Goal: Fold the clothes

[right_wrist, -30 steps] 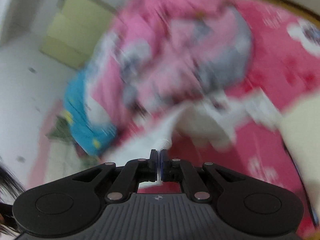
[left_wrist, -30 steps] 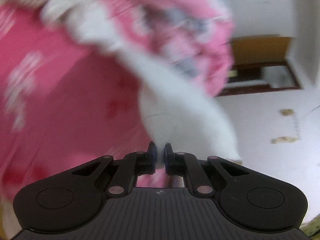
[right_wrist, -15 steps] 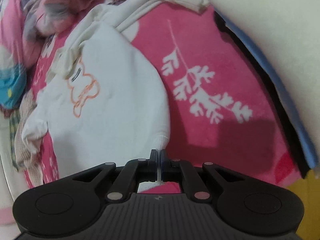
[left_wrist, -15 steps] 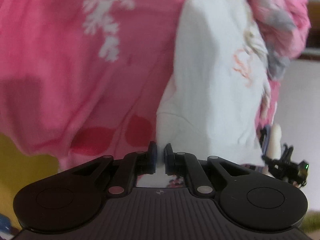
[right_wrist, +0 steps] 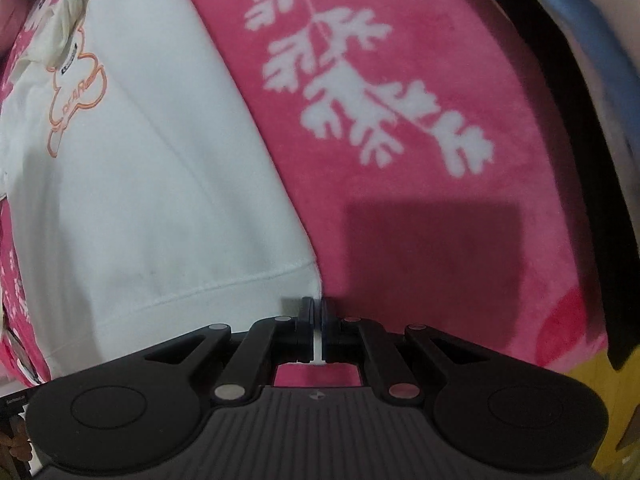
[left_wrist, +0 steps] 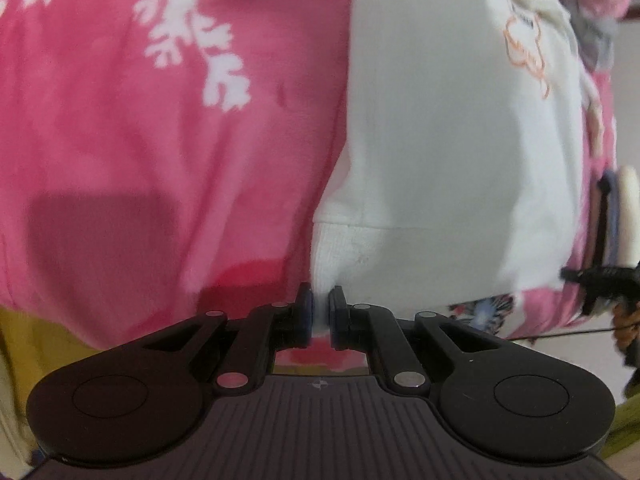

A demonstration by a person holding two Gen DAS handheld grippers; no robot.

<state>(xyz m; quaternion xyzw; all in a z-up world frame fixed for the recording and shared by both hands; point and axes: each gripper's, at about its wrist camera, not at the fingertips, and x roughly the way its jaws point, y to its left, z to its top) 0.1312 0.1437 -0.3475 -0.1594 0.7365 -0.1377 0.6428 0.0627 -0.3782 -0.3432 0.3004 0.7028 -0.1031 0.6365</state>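
A white sweatshirt (left_wrist: 448, 128) with an orange outline print lies spread on a pink blanket (left_wrist: 160, 128) patterned with white leaves. My left gripper (left_wrist: 319, 305) is shut on the ribbed hem corner of this sweatshirt, low over the blanket. In the right wrist view the same white sweatshirt (right_wrist: 132, 184) stretches up and to the left, and my right gripper (right_wrist: 318, 309) is shut on its other hem corner, with a thin white edge of cloth between the pads. The other gripper (left_wrist: 608, 272) shows at the right edge of the left wrist view.
The pink blanket (right_wrist: 420, 208) covers a bed. A crumpled pink and grey garment (left_wrist: 592, 12) lies beyond the sweatshirt. A dark and blue edge (right_wrist: 580, 92) runs along the right side. Yellow bed frame (left_wrist: 36, 344) shows at the lower left.
Both grippers have come down with the sweatshirt, which hung blurred in the air a second ago and now lies spread flat on the blanket. Both views now point steeply down at the bed.
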